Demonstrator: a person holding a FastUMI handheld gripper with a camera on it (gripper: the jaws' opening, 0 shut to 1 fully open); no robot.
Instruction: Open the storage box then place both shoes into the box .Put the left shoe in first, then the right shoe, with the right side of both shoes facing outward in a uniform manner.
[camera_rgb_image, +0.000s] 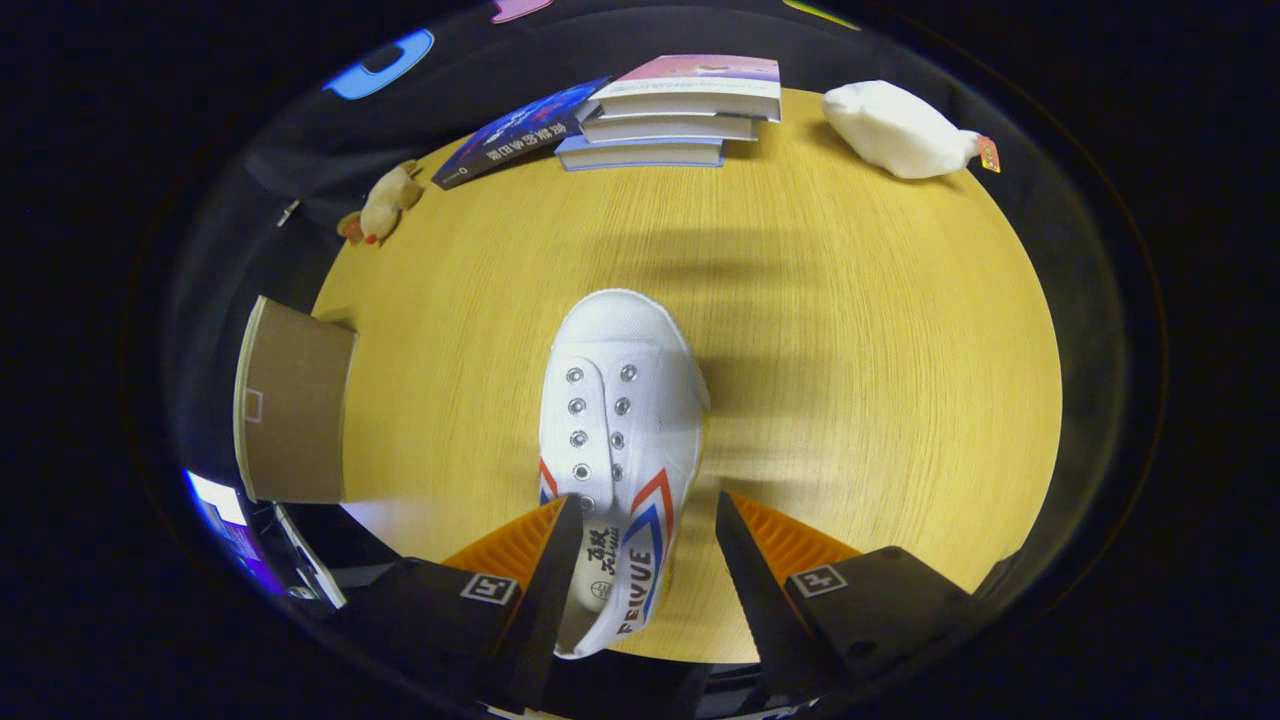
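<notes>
Gripper (648, 515) jaws are apart, not clamped on anything. The white canvas shoe (620, 420) sits between the fingers at its heel end: the left finger (555, 560) overlaps the shoe's opening near the insole, while the right finger (745, 560) is off the shoe with bare table showing between it and the shoe's right sidewall. Can't tell whether the left finger actually touches the shoe.

Shoe is upright on its sole, toe pointing away toward the far side, heel near. No laces, bare eyelets in two rows. Red and blue chevron stripes on both sides near the fingers.

It rests on a light wood table (880, 380), roughly mid-table.

Left of the shoe, well apart: a brown cardboard box (295, 405) at the table's left edge, only one face plus a pale edge visible; can't tell if open or closed.

Far side: stack of three books (680, 120), with a dark blue book (515, 135) lying flat just left of it. Far left corner: small tan plush toy (385, 200). Far right: white plush toy (895, 130) with a small tag.
</notes>
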